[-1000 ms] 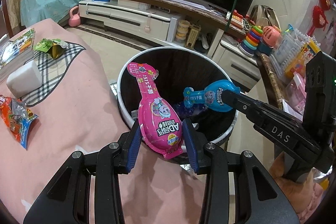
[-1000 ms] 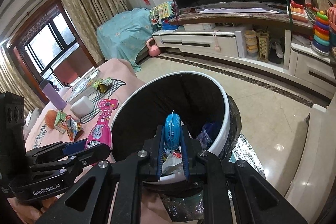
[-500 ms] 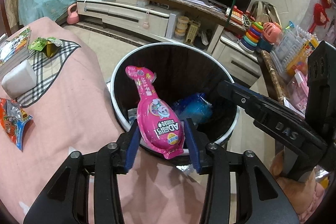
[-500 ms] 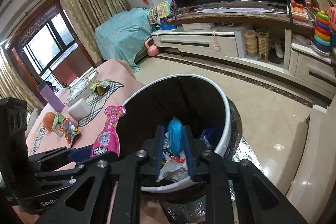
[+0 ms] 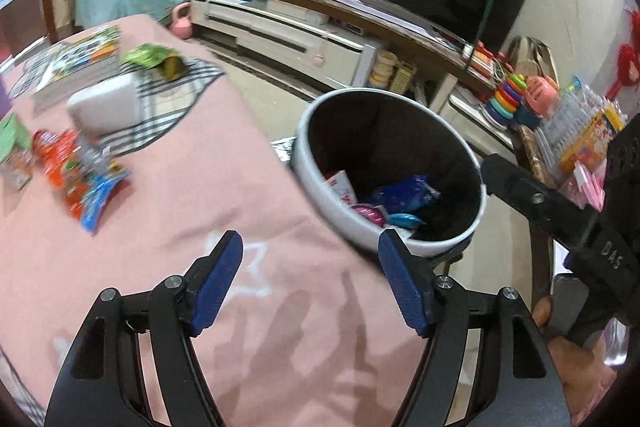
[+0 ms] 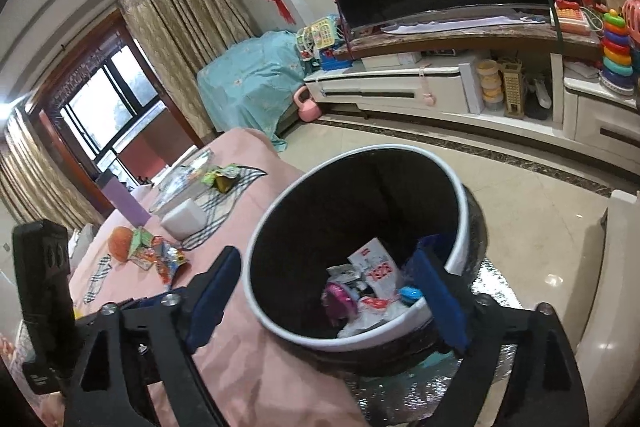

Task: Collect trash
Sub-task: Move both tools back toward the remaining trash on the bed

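Fingers of both grippers, left [image 5: 310,259] and right [image 6: 326,279], have just opened wide, holding nothing. Remaining wrappers [image 5: 80,171] on the tablecloth [image 5: 192,195] look light and crinkly; pinch an edge.

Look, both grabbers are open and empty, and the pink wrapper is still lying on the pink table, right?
Not quite. The pink wrapper lies inside the bin, as the right wrist view shows. The rest holds: the left gripper and right gripper are both open and empty, their jaws having just opened.
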